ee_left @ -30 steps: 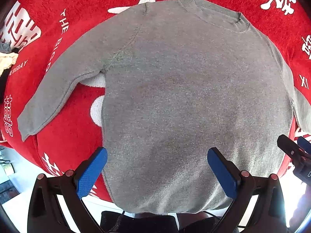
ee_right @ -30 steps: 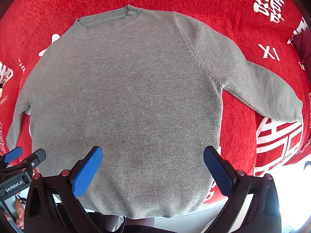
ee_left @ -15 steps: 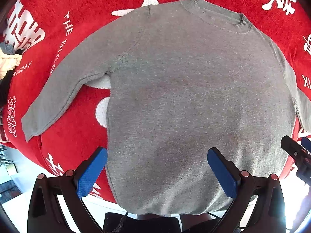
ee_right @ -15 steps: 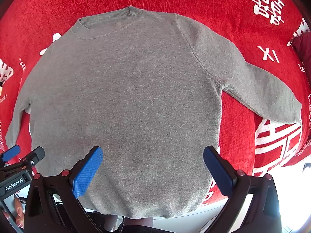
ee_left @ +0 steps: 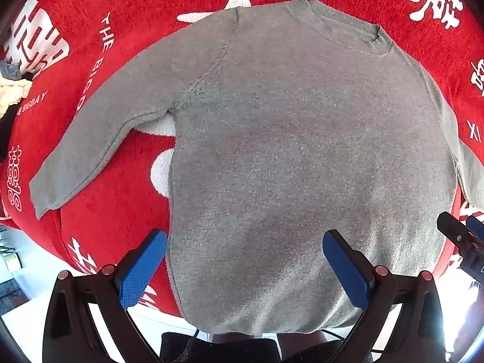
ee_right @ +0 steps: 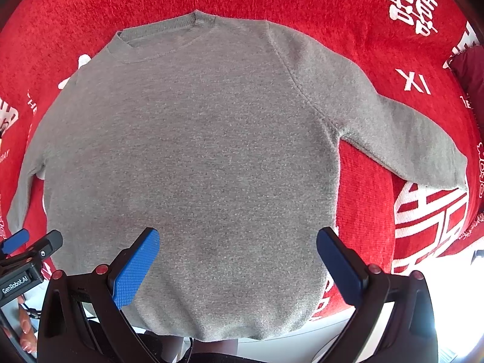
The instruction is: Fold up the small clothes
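Observation:
A small grey sweater (ee_left: 296, 151) (ee_right: 193, 157) lies flat on a red cloth, collar far, hem hanging over the near edge. Its left sleeve (ee_left: 99, 139) stretches out to the left, and its right sleeve (ee_right: 402, 139) to the right. My left gripper (ee_left: 242, 260) hovers open above the hem's left part, blue pads wide apart, nothing between them. My right gripper (ee_right: 239, 260) hovers open above the hem's right part, also empty. Each gripper shows at the edge of the other's view: the right gripper (ee_left: 462, 239) and the left gripper (ee_right: 27, 251).
The red cloth (ee_left: 121, 205) (ee_right: 363, 199) with white lettering covers the table. A pile of pale and grey clothes (ee_left: 12, 87) sits at the far left. A dark red item (ee_right: 469, 69) lies at the far right. A hand (ee_right: 25, 329) holds the left gripper.
Both grippers drew back slightly toward the near edge, so the sweater sits a bit farther in both views. Both stay open.

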A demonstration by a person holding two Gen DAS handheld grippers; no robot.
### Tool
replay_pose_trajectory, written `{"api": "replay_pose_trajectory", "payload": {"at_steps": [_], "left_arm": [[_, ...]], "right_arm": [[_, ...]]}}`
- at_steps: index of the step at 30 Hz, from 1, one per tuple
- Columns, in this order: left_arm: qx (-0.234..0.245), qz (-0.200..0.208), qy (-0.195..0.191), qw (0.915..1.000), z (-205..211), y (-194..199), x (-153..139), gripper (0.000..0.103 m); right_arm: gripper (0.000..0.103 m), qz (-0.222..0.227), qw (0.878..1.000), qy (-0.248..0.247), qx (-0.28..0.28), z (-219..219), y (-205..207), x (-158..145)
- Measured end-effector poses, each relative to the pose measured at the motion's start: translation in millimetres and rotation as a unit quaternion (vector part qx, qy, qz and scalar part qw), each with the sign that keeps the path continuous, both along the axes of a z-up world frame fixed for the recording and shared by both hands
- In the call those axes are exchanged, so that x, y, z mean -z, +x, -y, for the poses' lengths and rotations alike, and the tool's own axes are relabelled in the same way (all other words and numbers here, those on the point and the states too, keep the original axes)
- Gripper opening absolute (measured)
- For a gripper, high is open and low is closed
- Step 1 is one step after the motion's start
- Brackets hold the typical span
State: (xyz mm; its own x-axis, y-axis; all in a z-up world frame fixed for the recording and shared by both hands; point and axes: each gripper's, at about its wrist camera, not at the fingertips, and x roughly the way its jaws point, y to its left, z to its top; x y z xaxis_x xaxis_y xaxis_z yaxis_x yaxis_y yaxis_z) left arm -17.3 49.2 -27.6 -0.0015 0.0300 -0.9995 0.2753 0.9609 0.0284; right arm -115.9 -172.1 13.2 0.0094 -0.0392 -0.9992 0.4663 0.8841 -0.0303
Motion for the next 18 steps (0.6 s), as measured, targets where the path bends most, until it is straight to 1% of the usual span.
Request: {"api": "replay_pose_trajectory", "payload": {"at_steps": [2, 6, 12, 15, 18], "left_arm": [[-0.001, 0.000, 0.000, 1.0000, -1.3, -1.1, 0.1, 0.103], [-0.004, -0.005, -0.020, 0.9998, -6.8, -1.4, -0.2, 0.103], [-0.005, 0.012, -0.014, 0.9998, -12.8, -1.5, -3.4, 0.103], [-0.009, 0.013, -0.017, 0.9997, -17.1, -0.4, -3.7, 0.103], [-0.003, 0.008, -0.026, 0.9996, -20.7, 2.0, -2.5, 0.103]], "right_arm": [[0.103, -0.001, 1.000, -0.001, -0.001, -0.1, 0.1, -0.2], [0.103, -0.002, 1.000, -0.006, -0.003, -0.3, 0.5, -1.8], [0.103, -0.003, 1.000, -0.011, -0.005, -0.8, 0.4, -3.0], [0.103, -0.002, 1.000, -0.015, -0.007, -1.9, 1.4, -4.4], [0.103, -0.001, 1.000, -0.018, -0.009, -2.4, 2.6, -4.3]]}}
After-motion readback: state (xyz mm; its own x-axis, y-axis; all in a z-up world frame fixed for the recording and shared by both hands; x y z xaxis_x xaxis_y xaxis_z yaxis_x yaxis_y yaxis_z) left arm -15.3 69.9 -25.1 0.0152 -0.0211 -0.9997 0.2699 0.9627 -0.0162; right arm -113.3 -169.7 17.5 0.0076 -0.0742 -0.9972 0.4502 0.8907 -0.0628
